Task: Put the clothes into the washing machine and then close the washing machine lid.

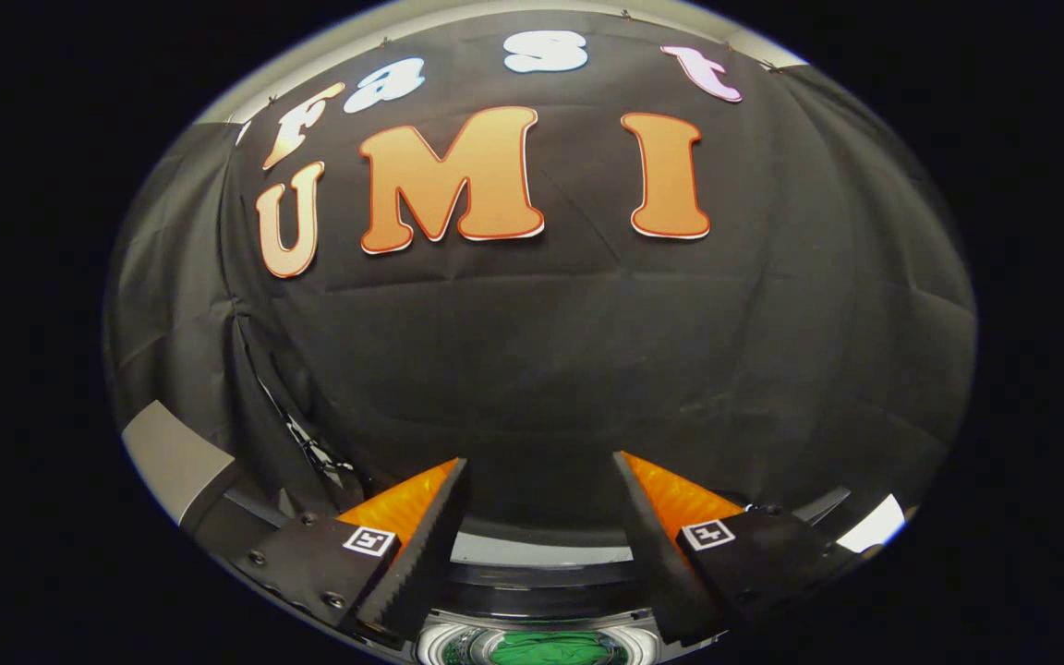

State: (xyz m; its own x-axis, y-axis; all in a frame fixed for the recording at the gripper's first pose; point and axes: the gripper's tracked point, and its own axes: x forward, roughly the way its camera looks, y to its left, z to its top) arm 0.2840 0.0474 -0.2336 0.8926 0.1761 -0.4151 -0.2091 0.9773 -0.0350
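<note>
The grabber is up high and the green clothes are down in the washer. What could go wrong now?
1. The gripper is open and holds nothing, well above the washing machine. If it comes down off-line, a finger could hit the rim rather than the lid.
2. The green clothes sit in the drum. Any fold bunched up near the opening might get pinched when the lid shuts. How high they lie is hard to tell.

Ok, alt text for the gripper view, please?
The gripper is open, holding nothing, above the washing machine, facing the black cloth wall. Green clothes lie in the drum below the fingers.
</note>
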